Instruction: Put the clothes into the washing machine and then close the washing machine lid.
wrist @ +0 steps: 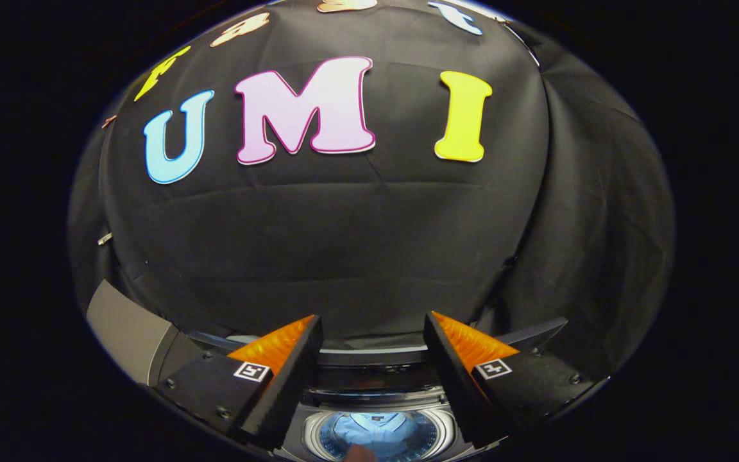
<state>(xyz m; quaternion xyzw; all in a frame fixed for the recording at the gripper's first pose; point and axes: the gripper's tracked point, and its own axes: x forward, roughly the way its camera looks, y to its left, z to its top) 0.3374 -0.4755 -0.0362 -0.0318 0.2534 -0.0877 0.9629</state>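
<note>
The gripper (373, 333) is hovering high over the washer (151, 340), tipped so it is looking mostly at the wall (369, 244) beyond, with the machine lying low beneath the fingers. The jaws are standing wide apart and gripping nothing; only the wall and the washer's back edge are showing in the gap.

Going left to right: at about eight o'clock from the fingers, a grey slab of the washer is sticking out, looking like a corner of the body or the raised lid, though I cannot tell which. Next the left finger (280, 378) is angling inward toward twelve o'clock. Between the fingers, at six o'clock and below their tips, the washer's round drum (379, 436) is lying open with a pale metal rim around it. Inside it the clothes (376, 427) are sitting, a light blue garment, folded or bunched, with what looks like a collar facing up. Something small and blurred is showing at the drum's nearest edge; I cannot tell what. Then the right finger (466, 378) is angling inward, mirroring the left.
</note>
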